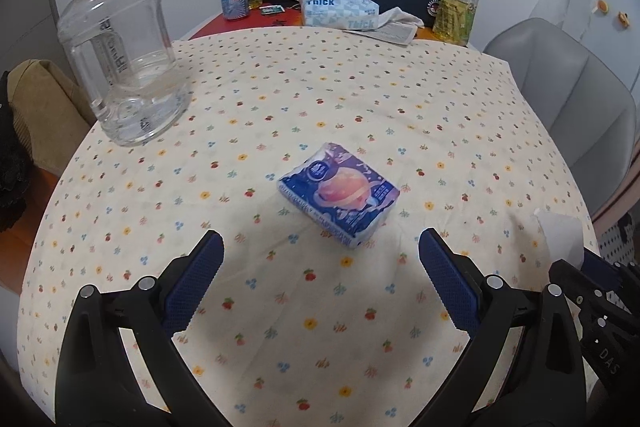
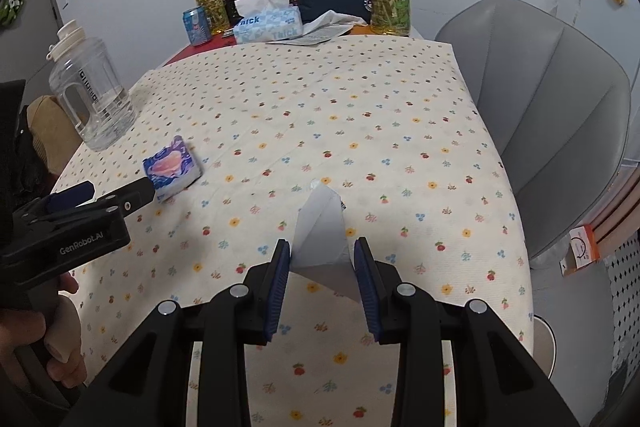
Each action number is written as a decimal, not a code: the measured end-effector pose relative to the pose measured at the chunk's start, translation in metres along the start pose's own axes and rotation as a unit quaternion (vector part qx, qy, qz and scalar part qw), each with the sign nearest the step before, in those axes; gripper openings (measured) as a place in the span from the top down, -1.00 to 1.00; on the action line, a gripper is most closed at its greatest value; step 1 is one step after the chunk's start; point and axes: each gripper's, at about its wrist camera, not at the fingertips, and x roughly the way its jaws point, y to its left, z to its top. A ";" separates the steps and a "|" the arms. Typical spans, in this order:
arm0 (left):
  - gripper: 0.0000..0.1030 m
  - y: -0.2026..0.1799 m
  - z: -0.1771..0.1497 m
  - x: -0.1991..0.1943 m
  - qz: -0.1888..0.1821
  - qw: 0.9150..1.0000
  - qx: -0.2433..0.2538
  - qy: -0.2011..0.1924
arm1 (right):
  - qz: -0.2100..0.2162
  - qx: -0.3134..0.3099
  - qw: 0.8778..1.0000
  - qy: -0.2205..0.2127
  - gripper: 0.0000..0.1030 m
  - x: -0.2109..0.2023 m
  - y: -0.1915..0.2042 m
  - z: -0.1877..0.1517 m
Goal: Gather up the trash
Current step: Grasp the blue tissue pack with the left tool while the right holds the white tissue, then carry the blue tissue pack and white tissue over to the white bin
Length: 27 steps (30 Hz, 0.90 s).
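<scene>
Clear jug [image 1: 120, 59] at the surface's [image 1: 320, 99] left edge looks near empty. Your right tongs [image 2: 322, 259] grip a white folded paper scrap [image 2: 320, 231], lifted off the cloth. Your left tongs [image 1: 320, 247] are wide, nothing between them; the blue tissue pack [image 1: 340, 193] lies flat just ahead.

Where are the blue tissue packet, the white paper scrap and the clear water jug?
blue tissue packet [image 1: 340, 193]: left wrist view, middle of its printed top face.
white paper scrap [image 2: 322, 239]: right wrist view, centre, between the pads.
clear water jug [image 1: 120, 59]: left wrist view, front wall.
</scene>
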 end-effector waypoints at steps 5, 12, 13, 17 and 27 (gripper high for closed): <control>-0.88 -0.009 0.010 0.018 0.000 1.000 0.005 0.009 | -0.002 0.010 1.000 0.005 0.35 0.010 -0.010 0.006; -0.88 -0.012 0.017 0.050 0.004 1.000 -0.003 0.027 | -0.004 0.017 1.000 0.014 0.35 0.022 -0.021 0.010; -0.88 -0.012 0.017 0.054 0.006 1.000 -0.003 0.028 | -0.004 0.017 1.000 0.015 0.35 0.023 -0.022 0.010; -0.74 -0.010 0.018 0.064 0.007 0.999 -0.012 0.034 | -0.003 0.021 1.000 0.019 0.35 0.028 -0.025 0.009; 0.23 -0.009 0.014 0.047 -0.003 1.000 -0.017 0.025 | 0.003 0.020 1.000 0.012 0.35 0.016 -0.022 0.004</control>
